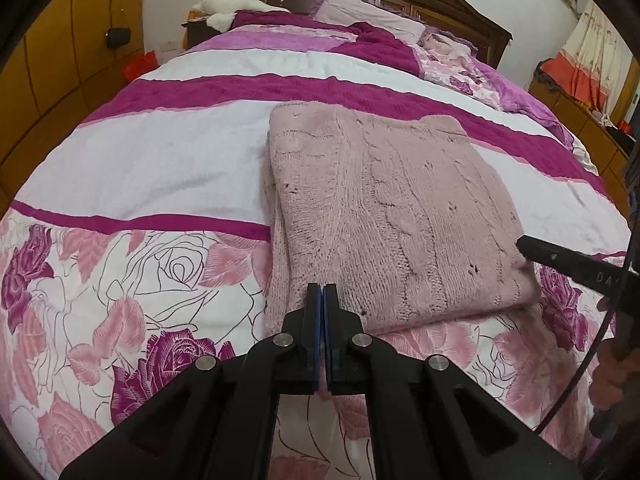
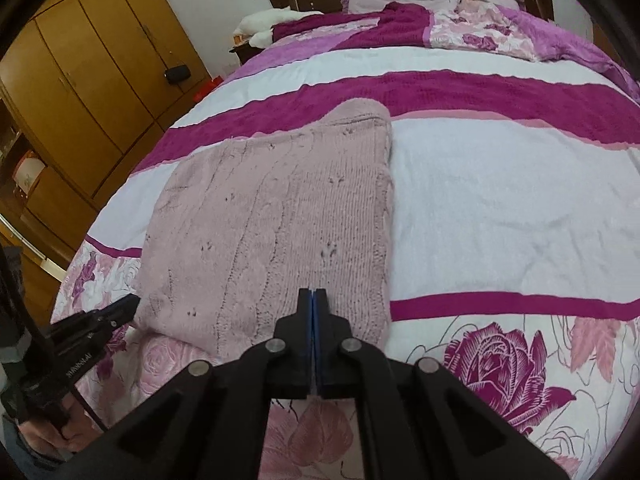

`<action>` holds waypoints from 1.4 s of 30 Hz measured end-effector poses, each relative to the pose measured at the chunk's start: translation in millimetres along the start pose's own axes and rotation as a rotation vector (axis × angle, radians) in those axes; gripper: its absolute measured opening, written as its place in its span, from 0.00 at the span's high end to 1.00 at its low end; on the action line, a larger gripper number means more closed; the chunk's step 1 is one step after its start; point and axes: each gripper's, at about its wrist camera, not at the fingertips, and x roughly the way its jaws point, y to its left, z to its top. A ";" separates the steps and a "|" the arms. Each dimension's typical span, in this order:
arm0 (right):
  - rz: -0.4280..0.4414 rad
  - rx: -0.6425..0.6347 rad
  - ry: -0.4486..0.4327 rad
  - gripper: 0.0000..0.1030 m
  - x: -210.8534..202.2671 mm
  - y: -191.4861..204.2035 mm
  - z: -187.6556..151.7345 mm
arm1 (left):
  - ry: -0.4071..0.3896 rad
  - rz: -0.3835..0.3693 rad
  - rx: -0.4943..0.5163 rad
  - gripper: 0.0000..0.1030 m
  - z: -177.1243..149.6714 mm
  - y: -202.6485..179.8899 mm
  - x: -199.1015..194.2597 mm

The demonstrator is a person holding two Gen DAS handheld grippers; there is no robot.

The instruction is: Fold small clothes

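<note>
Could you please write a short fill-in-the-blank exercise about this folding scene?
1. The pink knitted sweater lies folded on the ____.
2. The left gripper has its fingers ____.
3. The right gripper holds ____.
4. The wardrobe doors are made of ____.

Missing words: bed; shut; nothing; wood

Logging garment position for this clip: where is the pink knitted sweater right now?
The pink knitted sweater lies folded on the bedspread, across its white band below a magenta stripe, with the left gripper and right gripper at its near edge.
</note>
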 end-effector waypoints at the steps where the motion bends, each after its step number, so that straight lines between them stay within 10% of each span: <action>1: -0.010 -0.006 -0.006 1.00 3.6 -0.7 -1.5 | 0.000 -0.003 0.000 1.00 0.1 0.5 0.5; 13: -0.103 -0.060 -0.026 1.00 3.8 19.3 -4.8 | -0.020 0.003 0.001 1.00 -2.2 -5.1 -2.7; 16: 0.018 0.016 -0.086 0.84 -24.5 5.3 -18.2 | -0.029 -0.078 -0.045 1.00 -7.9 8.0 -27.9; 18: 0.132 0.072 -0.116 0.50 -36.2 -8.8 -22.5 | -0.025 -0.175 -0.091 0.99 -6.3 20.8 -38.6; 20: 0.203 0.126 -0.125 0.38 -41.1 -25.6 -21.8 | -0.013 -0.308 -0.125 0.80 -0.2 31.2 -40.8; 22: 0.254 0.187 -0.092 0.37 -35.1 -43.3 -18.7 | 0.019 -0.389 -0.167 0.61 7.7 40.1 -31.3; 29: 0.413 0.346 0.076 0.37 26.4 -80.1 -15.0 | 0.126 -0.420 -0.293 0.60 11.8 63.2 27.3; 42: 0.554 0.372 0.068 0.37 73.4 -85.3 8.2 | 0.216 -0.566 -0.394 0.57 55.2 72.9 93.1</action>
